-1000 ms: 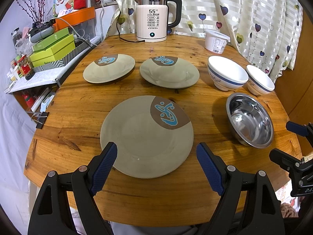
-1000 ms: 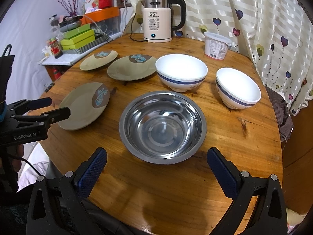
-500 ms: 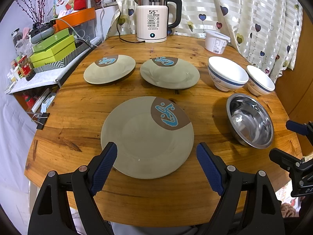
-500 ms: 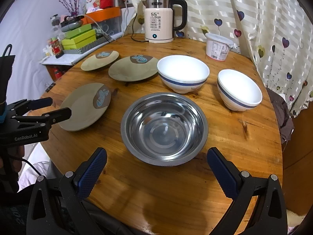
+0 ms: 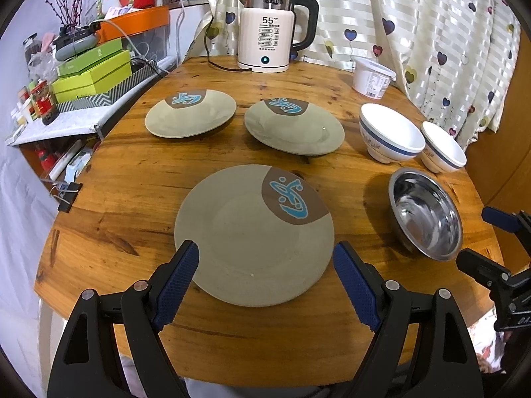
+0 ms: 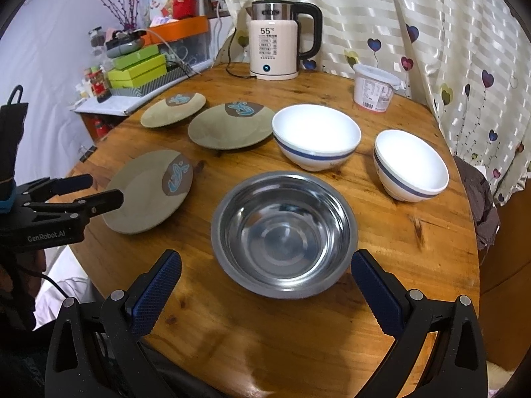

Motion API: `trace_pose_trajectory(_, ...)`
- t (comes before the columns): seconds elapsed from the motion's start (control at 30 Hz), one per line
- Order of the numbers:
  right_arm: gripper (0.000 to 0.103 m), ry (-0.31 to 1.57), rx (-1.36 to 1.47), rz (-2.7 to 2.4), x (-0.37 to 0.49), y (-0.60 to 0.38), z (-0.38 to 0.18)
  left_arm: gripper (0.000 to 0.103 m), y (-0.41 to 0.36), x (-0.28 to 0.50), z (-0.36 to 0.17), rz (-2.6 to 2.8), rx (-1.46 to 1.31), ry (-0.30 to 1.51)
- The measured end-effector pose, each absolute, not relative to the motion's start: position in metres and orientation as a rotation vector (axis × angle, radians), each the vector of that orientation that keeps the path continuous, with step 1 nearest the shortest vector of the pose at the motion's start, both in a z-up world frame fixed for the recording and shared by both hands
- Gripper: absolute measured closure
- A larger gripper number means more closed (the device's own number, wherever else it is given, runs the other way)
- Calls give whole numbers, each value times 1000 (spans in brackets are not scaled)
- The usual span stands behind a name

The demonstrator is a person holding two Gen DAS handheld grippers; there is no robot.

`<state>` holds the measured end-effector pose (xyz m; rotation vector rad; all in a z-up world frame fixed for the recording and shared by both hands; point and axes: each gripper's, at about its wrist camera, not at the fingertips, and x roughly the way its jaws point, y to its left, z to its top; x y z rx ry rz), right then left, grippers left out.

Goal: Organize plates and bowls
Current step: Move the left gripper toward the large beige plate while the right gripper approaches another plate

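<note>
The left claw point(image 5: 265, 267) is hovering wide open and empty, its two blue pads flanking the near edge of the near plate point(image 5: 254, 233) without touching it. Beyond that plate, two more plates are lying flat on the bench point(image 5: 132, 179): the far-left plate point(image 5: 190, 113) and the middle plate point(image 5: 294, 126), near each other but apart. The right claw point(image 6: 265, 285) is also hanging wide open, holding nothing, with the steel bowl point(image 6: 283, 233) sitting just ahead between its pads. Past the steel bowl, the big white bowl point(image 6: 316, 136) is standing straight ahead, and the small white bowl point(image 6: 411, 165) is standing to the claw's right, apart from it. A kettle point(image 6: 282, 44) and a white tub point(image 6: 373, 88) are standing at the far edge of the bench, well beyond both claws.
</note>
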<state>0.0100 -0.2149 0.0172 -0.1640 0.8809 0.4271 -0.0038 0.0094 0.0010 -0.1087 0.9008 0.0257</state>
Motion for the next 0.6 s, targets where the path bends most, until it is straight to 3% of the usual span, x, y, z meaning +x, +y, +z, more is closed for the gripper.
trace_pose_trajectory(0.6, 0, 825, -217, 547, 39, -165, 32, 19, 54, 10, 4, 32, -196, 879)
